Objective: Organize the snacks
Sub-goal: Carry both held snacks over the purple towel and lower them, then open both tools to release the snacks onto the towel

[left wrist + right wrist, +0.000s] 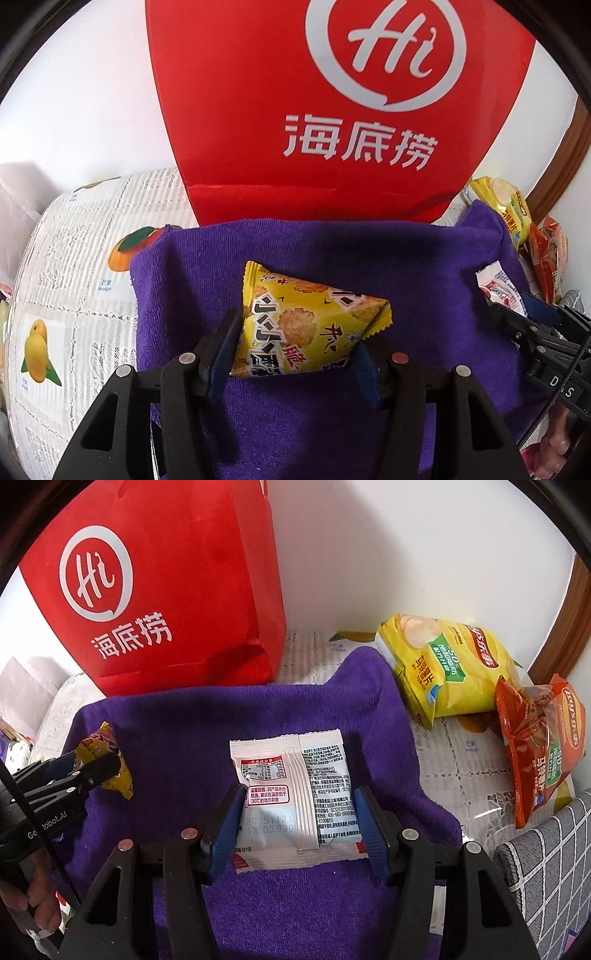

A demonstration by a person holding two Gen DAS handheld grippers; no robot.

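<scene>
A yellow snack packet (pixel 306 325) printed with round crackers sits tilted between the blue pads of my left gripper (pixel 295 332), which is shut on it above a purple towel (pixel 369 251). In the right wrist view the same yellow snack packet (pixel 110 760) shows at the left in the left gripper (pixel 96 768). My right gripper (pixel 300 792) is shut on a white snack packet (pixel 295 794), back side up with printed text and a date stamp, just over the purple towel (pixel 258 709). The left wrist view shows that white snack packet (pixel 498 288) at the far right.
A tall red paper bag (pixel 314 110) (pixel 166 590) stands behind the towel against a white wall. A yellow chip bag (pixel 447 664) and an orange chip bag (pixel 535 738) lie at the right on a fruit-print tablecloth (pixel 74 295). A grey checked cushion (pixel 546 867) is at the lower right.
</scene>
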